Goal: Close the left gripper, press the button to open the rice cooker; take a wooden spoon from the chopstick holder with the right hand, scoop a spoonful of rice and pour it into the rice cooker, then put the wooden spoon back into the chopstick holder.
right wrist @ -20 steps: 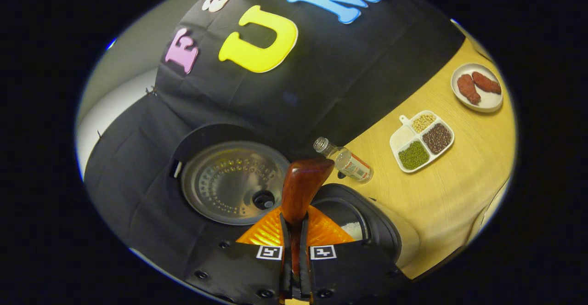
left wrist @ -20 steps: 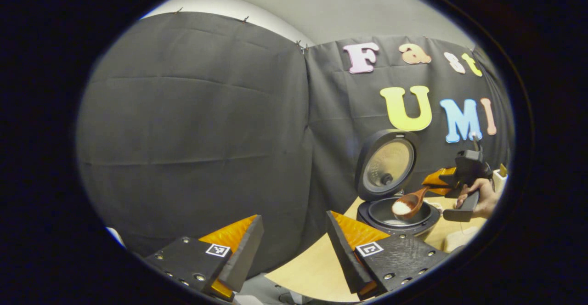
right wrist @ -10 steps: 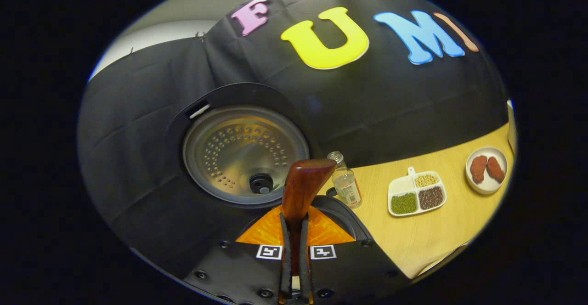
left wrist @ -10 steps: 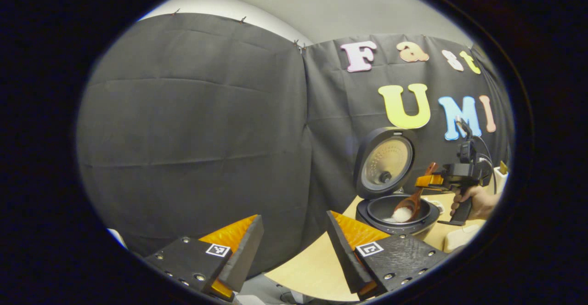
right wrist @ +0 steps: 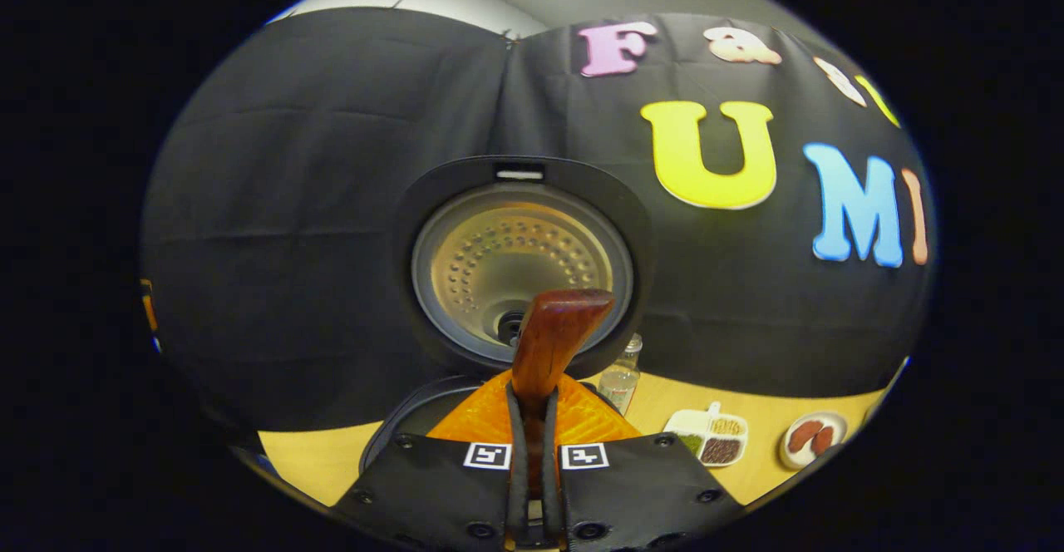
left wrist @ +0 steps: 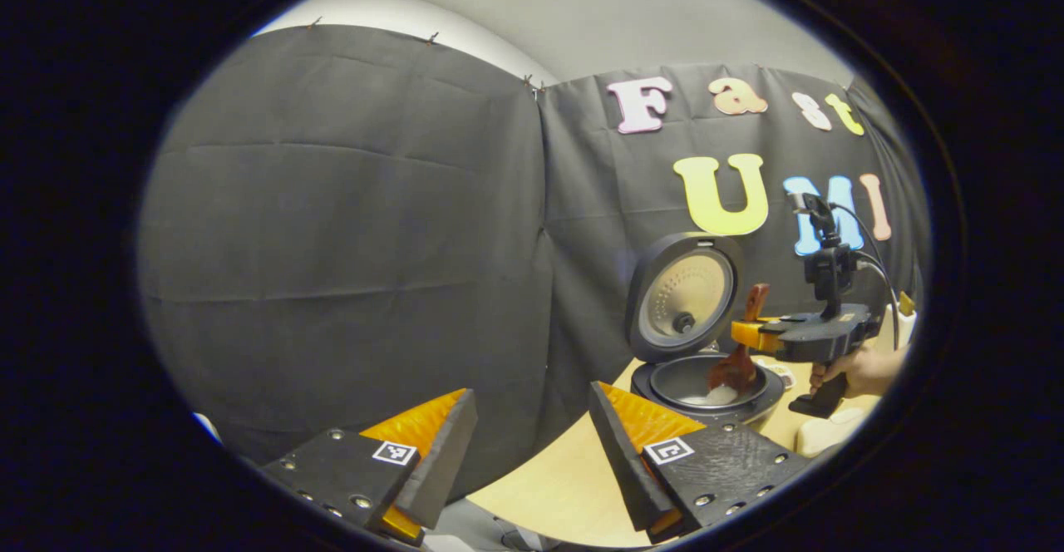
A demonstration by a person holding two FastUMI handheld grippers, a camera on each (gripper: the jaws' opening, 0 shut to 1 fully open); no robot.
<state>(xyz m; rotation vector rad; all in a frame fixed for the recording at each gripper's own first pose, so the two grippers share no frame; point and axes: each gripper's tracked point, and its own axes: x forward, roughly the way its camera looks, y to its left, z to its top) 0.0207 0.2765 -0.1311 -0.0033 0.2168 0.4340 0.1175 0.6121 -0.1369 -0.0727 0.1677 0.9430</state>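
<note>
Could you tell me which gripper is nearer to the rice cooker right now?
Right. The right gripper is over the open rice cooker, holding the spoon down into the pot. The left gripper is open, back near the table edge.

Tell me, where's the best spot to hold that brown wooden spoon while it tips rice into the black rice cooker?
Probably the flat upper handle of the brown wooden spoon, approached from the side away from the cooker. The right gripper pinches it there, both fingers flat on its narrow faces. That leaves the bowl end free to hang down inside the open black rice cooker, with the fingers clear of its rim.
</note>
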